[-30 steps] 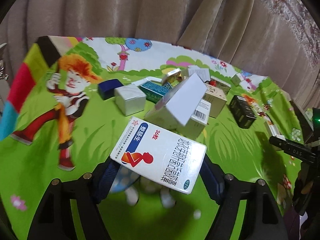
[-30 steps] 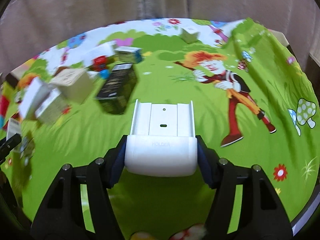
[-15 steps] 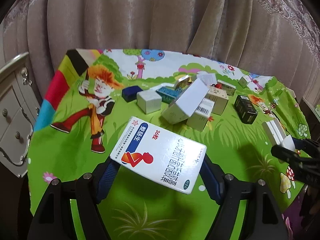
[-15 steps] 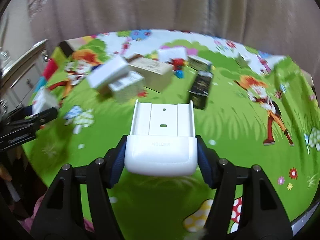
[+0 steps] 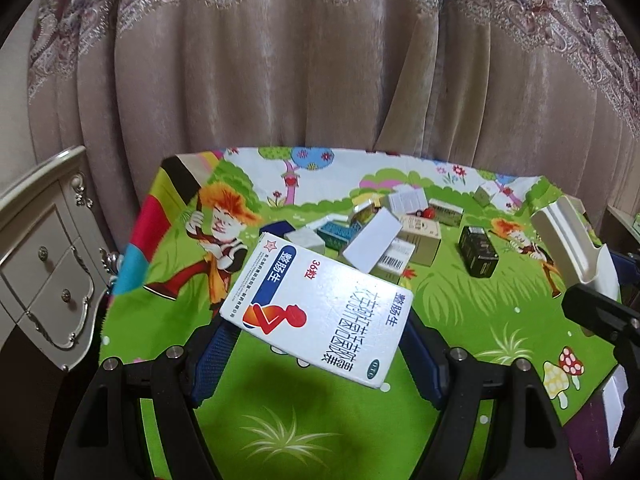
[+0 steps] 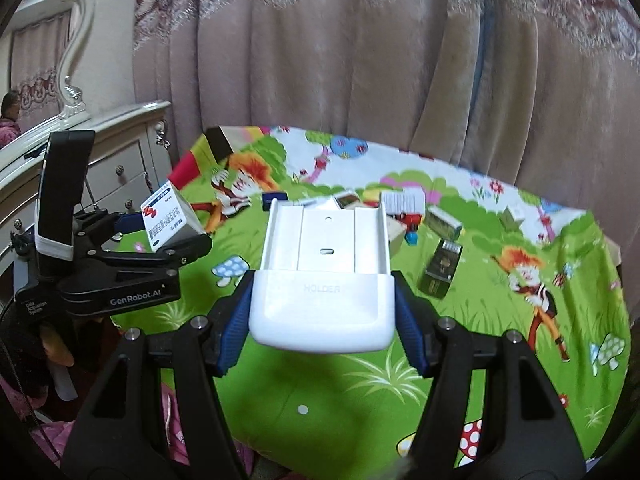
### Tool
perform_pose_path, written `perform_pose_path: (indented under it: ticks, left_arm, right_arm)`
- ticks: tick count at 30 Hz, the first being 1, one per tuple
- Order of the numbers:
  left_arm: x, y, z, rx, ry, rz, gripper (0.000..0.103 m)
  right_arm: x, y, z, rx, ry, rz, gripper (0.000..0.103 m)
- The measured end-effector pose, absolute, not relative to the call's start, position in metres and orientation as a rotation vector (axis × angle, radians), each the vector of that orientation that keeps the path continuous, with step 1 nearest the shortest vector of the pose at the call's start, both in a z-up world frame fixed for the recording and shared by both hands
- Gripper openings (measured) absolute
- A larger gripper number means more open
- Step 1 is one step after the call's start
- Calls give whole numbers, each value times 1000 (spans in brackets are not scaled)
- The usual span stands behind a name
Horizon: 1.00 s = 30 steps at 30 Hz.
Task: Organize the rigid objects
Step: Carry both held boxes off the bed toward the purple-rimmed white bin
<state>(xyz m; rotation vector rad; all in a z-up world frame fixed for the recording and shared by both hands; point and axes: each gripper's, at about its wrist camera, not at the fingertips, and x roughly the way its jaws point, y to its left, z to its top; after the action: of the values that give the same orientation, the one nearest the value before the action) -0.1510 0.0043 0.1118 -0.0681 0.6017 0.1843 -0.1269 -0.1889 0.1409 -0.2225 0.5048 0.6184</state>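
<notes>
Beige curtains now fill the upper half of both views, since I have pulled both tongs up and back from the cartoon tablecloth [image 5: 460, 308]: my left gripper [image 5: 316, 340] stays clamped on the medicine box [image 5: 316, 308], my right gripper [image 6: 320, 312] on the white holder [image 6: 322, 280], both lifted clear of the box pile [image 5: 392, 236], so I judge placement comes next. Only the right view shows the left tongs from the side, box tilted in their grip; only the left shows the box's printed face.

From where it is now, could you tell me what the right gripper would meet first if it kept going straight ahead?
Probably the cluster of boxes on the green mat. The right gripper holds a white holder aimed that way; depth is unclear.
</notes>
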Motion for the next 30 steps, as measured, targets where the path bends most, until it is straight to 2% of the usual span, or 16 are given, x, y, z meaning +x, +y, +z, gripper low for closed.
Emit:
perform_pose_path:
  ticks: [18,30]
  left_arm:
    - [-192,-53,184,35,374,103,77]
    - [-208,-134,208,120,250,-82,77]
  right_arm:
    - [-193,-256,201,-205,228,466,68]
    - [-222,-334,206,-183,180,263,68]
